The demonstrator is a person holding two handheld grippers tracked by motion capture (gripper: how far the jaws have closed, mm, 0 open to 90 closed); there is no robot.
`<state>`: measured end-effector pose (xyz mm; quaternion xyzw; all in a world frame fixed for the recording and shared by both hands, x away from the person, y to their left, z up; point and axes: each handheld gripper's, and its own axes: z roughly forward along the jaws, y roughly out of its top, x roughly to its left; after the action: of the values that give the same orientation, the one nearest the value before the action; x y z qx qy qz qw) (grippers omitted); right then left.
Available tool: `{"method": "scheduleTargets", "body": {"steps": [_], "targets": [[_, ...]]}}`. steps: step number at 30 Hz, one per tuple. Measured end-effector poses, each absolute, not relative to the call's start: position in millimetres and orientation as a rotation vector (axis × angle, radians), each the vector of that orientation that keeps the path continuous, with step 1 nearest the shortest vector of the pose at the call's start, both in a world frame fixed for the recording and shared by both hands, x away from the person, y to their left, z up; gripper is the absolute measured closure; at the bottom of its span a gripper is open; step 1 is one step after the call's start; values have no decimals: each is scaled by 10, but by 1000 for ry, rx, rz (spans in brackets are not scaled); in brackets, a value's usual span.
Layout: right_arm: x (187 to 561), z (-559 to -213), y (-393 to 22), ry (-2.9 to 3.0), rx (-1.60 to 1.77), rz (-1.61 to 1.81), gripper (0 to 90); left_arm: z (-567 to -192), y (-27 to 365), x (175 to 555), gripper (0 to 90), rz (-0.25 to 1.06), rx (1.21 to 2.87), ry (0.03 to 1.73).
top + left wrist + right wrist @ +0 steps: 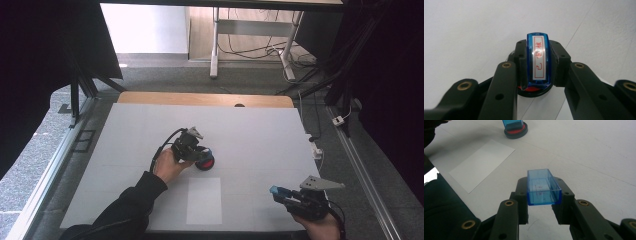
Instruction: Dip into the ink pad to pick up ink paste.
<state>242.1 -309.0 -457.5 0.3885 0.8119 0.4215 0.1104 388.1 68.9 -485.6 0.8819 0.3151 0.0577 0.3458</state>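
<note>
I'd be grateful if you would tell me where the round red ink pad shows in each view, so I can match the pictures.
High view: the red ink pad lies mid-table, under the left tool.
Left gripper view: bottom centre, beneath the blue stamp that the jaws grip.
Right gripper view: top edge, left of centre.
Shared landmark: the white paper sheet near the pad, also in the right gripper view.

Blue stamp [538, 61]: red-lettered label, standing upright, pressing into red ink pad [515, 131] mid-table | Clear blue cap [543, 187]: empty, open side showing, sitting off the table near its front right corner
</note>
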Motion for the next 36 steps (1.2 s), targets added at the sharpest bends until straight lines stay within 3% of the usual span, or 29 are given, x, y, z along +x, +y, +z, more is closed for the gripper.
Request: {"method": "scheduleTargets", "body": {"steps": [12, 20, 36], "targets": [[2419, -4574, -3087, 2387, 1141, 1237, 684, -4824, 533, 3733, 712, 321, 2375, 760], [2420, -4574, -3088, 2388, 1140, 1237, 684, -4851, 641, 3829, 711, 204, 2309, 807], [2417, -4572, -3102, 2381, 1143, 1252, 684, -4666, 812, 3868, 708, 105, 2189, 816]]}}
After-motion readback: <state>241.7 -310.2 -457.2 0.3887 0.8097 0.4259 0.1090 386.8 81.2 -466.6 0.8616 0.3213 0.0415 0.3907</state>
